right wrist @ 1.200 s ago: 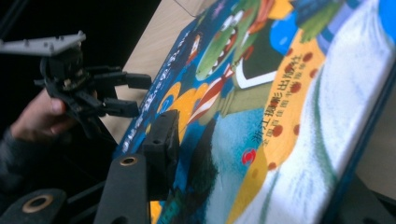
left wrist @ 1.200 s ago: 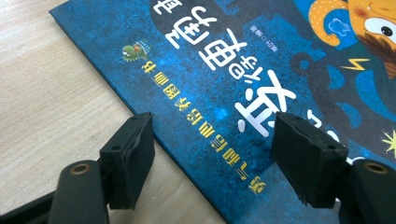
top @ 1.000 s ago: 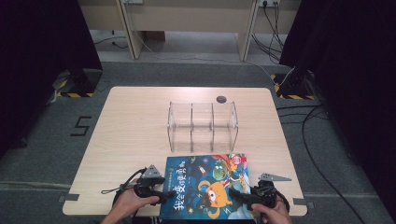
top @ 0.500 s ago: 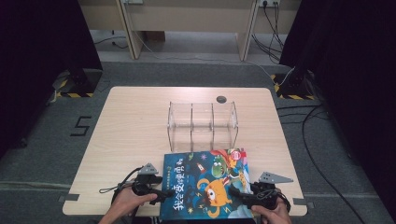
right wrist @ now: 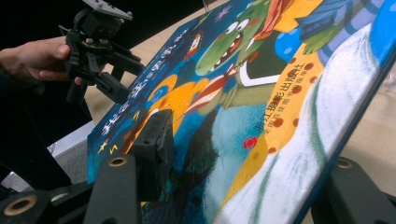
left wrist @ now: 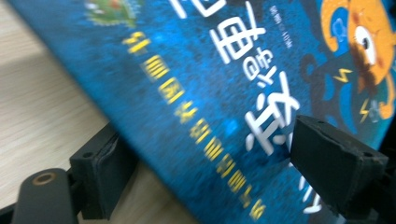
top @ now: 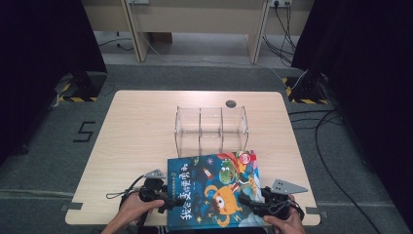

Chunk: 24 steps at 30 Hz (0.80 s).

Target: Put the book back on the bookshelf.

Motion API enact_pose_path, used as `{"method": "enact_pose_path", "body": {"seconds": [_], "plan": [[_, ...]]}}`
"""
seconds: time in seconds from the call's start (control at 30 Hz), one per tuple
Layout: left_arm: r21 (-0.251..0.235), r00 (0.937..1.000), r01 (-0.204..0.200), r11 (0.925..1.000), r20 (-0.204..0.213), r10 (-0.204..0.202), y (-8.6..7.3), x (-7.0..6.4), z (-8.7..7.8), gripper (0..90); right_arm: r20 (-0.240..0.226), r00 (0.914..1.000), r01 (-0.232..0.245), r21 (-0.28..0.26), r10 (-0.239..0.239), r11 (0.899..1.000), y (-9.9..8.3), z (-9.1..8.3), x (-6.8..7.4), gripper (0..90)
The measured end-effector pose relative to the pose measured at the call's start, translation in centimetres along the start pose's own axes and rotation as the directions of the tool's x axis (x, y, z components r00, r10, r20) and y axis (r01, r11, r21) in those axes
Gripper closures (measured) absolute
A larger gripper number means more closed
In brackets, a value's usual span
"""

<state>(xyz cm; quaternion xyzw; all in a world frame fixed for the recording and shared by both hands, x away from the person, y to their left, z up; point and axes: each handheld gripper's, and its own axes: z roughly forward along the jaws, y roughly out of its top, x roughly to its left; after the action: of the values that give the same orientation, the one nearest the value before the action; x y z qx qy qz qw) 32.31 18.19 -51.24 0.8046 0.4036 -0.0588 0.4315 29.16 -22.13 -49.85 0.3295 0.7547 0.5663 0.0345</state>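
Note:
A colourful picture book with a blue cover, an orange creature and a green dinosaur is held over the table's near edge, its far edge tilted up. My left gripper is shut on the book's left edge. In the left gripper view one pad lies on the cover and the other under it. My right gripper is shut on the book's near right part. In the right gripper view one jaw presses on the cover and the other sits below. The left gripper also shows there in a hand.
A clear acrylic rack with three upright slots stands mid-table, just beyond the book. The wooden table has a round cable hole at the back. Black curtains and cables flank the table.
The book's far edge has risen a little toward the rack. Both grippers keep their hold and have barely shifted.

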Motion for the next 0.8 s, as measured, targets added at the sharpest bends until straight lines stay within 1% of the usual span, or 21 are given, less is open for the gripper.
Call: {"method": "enact_pose_path", "body": {"seconds": [0.07,0.2,0.23,0.27,0.3,0.33,0.37,0.4,0.43,0.53,0.6,0.63,0.7,0.77,0.8], "plan": [[0.005,1.0000,0.003,1.0000,0.001,-0.003,0.0,0.1,0.0,16.3,-0.001,0.9999,-0.017,0.004,0.017,1.000,-0.1,0.0,-0.1,46.4],[0.012,1.0000,0.008,0.9999,-0.003,-0.008,0.1,0.0,0.0,17.1,-0.006,0.9994,-0.033,0.007,0.033,0.999,-0.2,0.1,-0.4,46.4],[0.013,0.9999,0.010,0.9999,-0.003,-0.010,0.2,0.1,0.0,17.6,-0.007,0.9994,-0.035,0.006,0.035,0.999,-0.3,0.1,-0.4,46.4],[0.009,0.9999,0.010,0.9999,-0.003,-0.010,0.2,0.1,-0.1,20.6,-0.007,0.9983,-0.057,0.016,0.057,0.998,-0.5,0.2,-0.6,46.1],[0.006,1.0000,0.008,0.9999,-0.004,-0.008,0.2,0.1,-0.2,20.6,-0.007,0.9983,-0.057,0.016,0.057,0.998,-0.5,0.2,-0.6,46.1],[-0.006,1.0000,0.007,1.0000,-0.007,-0.007,0.2,0.1,-0.4,27.6,0.023,0.9928,-0.118,0.053,0.117,0.992,-0.9,0.3,-0.8,43.4],[-0.027,1.0000,0.004,0.9996,-0.007,-0.004,0.2,0.1,-0.6,27.6,0.023,0.9928,-0.118,0.053,0.117,0.992,-0.9,0.3,-0.8,43.4],[-0.051,1.0000,-0.008,0.9986,-0.005,0.008,0.2,-0.1,-0.8,36.2,0.060,0.9834,-0.177,0.109,0.171,0.978,-1.5,0.6,-1.3,40.9],[-0.058,0.9998,-0.019,0.9981,-0.003,0.019,0.2,-0.2,-0.9,37.7,0.069,0.9801,-0.194,0.123,0.186,0.973,-1.6,0.7,-1.5,40.5],[-0.066,0.9997,-0.024,0.9975,-0.003,0.024,0.3,-0.1,-0.9,38.7,0.074,0.9784,-0.201,0.126,0.193,0.971,-1.7,0.7,-1.6,39.7],[-0.099,0.9999,-0.002,0.9951,0.013,0.004,0.4,0.0,-1.1,44.2,0.081,0.9771,-0.206,0.126,0.197,0.970,-1.6,0.7,-1.7,39.5],[-0.110,0.9997,0.016,0.9938,0.022,-0.014,0.5,0.1,-1.3,44.2,0.081,0.9771,-0.206,0.126,0.197,0.970,-1.6,0.7,-1.7,39.5],[-0.116,0.9992,0.026,0.9930,0.032,-0.023,0.5,0.2,-1.3,46.1,0.080,0.9770,-0.207,0.125,0.198,0.970,-1.6,0.7,-1.6,39.2],[-0.133,0.9989,0.031,0.9906,0.039,-0.026,0.5,0.2,-1.5,47.3,0.073,0.9793,-0.197,0.128,0.189,0.972,-1.6,0.7,-1.7,38.4],[-0.142,0.9982,0.039,0.9891,0.051,-0.032,0.6,0.3,-1.6,48.6,0.074,0.9781,-0.203,0.133,0.194,0.970,-1.6,0.7,-1.7,38.3]]}}
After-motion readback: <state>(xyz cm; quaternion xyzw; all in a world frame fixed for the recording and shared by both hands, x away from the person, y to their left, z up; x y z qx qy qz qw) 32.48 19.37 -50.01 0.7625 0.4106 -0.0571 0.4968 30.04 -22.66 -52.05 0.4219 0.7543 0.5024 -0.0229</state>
